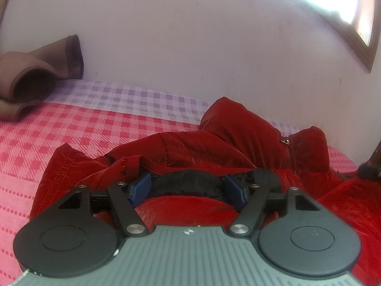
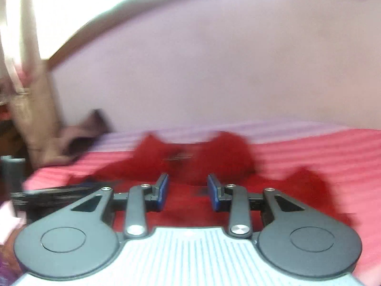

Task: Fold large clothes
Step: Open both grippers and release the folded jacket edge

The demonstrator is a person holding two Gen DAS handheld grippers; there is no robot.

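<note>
A red puffy jacket (image 1: 214, 143) with a black lining and a zip lies crumpled on the bed. My left gripper (image 1: 188, 187) is open wide, its blue pads (image 1: 140, 188) spread around the jacket's black-lined edge (image 1: 188, 183) next to a red hanging loop (image 1: 132, 166). In the blurred right wrist view the jacket (image 2: 214, 157) lies ahead and under my right gripper (image 2: 188, 190), which is open with nothing between its blue pads (image 2: 163, 190).
The bed has a red and lilac checked sheet (image 1: 78, 128). A brown garment (image 1: 35, 78) lies at the far left by the white wall. A wooden window frame (image 1: 352, 38) is at the upper right. A curtain (image 2: 28, 95) hangs at the left in the right wrist view.
</note>
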